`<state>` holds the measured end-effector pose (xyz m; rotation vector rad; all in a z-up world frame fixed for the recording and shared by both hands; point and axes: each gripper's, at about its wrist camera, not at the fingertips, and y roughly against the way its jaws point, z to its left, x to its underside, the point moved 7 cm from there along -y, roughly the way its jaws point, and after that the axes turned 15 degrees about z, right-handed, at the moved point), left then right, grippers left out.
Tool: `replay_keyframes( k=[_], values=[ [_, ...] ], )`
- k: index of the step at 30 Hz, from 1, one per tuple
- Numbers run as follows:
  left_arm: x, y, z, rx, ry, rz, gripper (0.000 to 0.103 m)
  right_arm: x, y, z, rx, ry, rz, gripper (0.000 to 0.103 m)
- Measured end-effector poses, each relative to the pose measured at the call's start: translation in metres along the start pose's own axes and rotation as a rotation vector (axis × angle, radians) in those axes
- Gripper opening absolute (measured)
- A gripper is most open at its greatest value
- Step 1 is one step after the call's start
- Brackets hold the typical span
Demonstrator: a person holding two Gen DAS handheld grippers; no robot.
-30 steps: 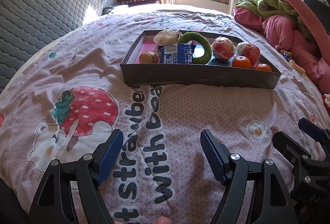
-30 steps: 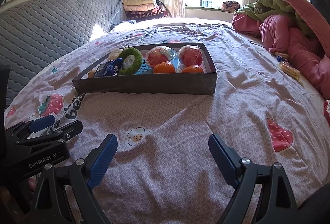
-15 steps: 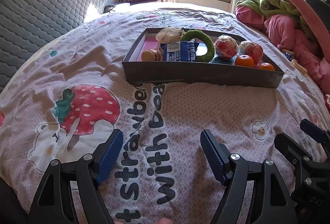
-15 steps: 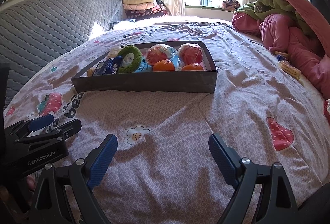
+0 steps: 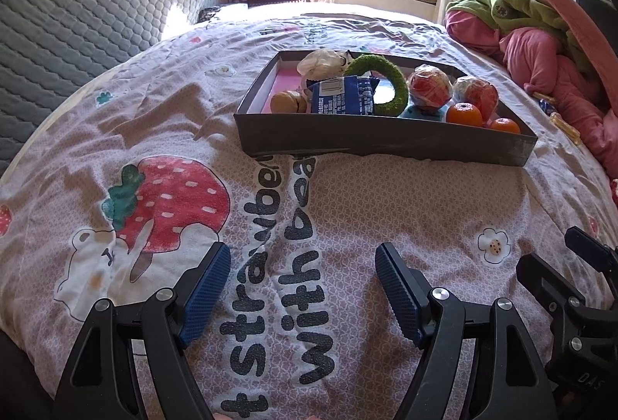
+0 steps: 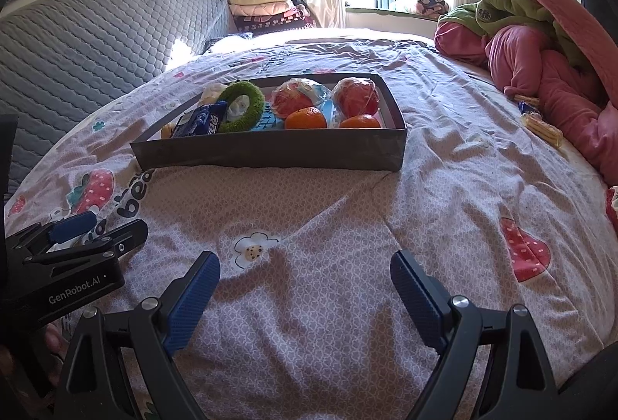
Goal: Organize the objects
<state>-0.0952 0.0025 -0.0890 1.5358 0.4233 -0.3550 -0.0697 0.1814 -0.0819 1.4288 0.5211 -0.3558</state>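
Sunlit bedding spreads beneath both claws, and nothing has shifted over the last second. Left gripper and right gripper hang released and empty. Well ahead of them sits the dark tray, already holding oranges, a green ring and snack packet; sorting looks finished or paused.

each gripper is built from matte black angular arms, braced with triangular cut-outs and fastened with round silver screws. the fingers of the left gripper are faced with ribbed dark blue pads. the same blue pads are carried by the right gripper. white "genrobot.ai" lettering is printed on the left gripper's black body, seen from the right wrist.
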Motion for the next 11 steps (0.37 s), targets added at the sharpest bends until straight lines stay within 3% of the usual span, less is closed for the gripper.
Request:
replay_keyframes(
  k=[11],
  values=[
    [0.001,0.0009,-0.0023,0.006,-0.015,-0.001,0.078,0.0007,-0.003,-0.0004,0.002,0.003,0.006,0.09]
  ],
)
